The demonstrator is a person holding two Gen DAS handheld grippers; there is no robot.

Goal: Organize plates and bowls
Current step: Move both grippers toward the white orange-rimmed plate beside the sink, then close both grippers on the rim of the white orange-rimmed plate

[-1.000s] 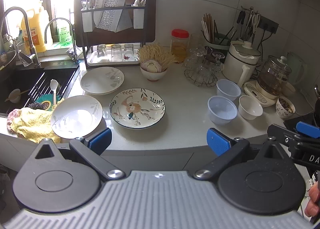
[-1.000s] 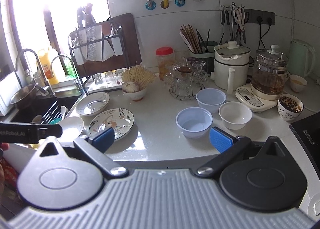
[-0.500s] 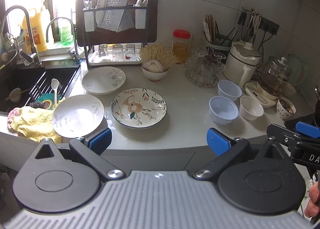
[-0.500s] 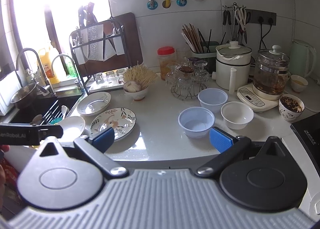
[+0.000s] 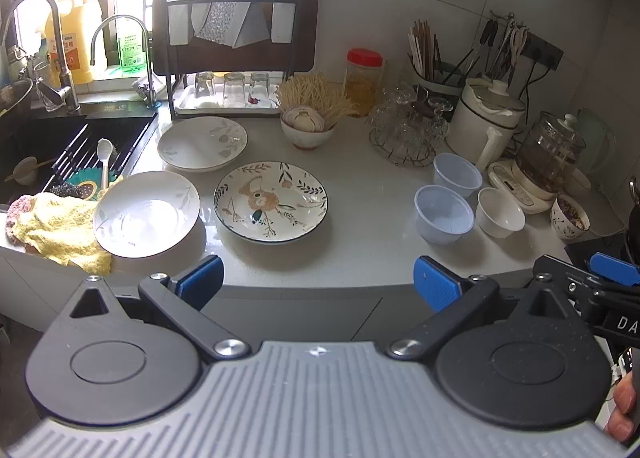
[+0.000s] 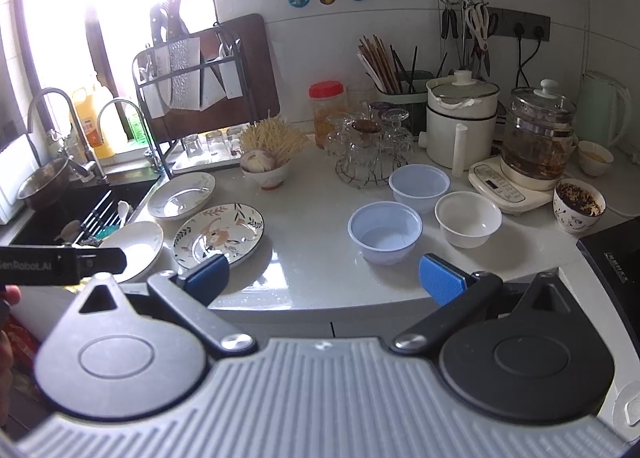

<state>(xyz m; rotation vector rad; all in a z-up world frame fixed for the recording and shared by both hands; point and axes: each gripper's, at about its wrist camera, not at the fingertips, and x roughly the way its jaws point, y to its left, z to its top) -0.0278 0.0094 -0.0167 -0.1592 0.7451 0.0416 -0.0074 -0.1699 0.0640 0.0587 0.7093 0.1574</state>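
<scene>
The right hand-held gripper (image 6: 322, 276) hovers wide open before the tabletop (image 6: 312, 234); a pale blue bowl (image 6: 385, 232) stands at 1 o'clock, a floral plate (image 6: 219, 235) at 10 o'clock.

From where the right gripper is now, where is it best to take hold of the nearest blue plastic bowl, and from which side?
Probably by its rim. The blue bowl stands upright and open, apart from the second blue bowl and the white bowl. Its body looks wide for the jaws, so bring the open right gripper down over the near rim, one finger inside, one outside. The near side is free.
</scene>
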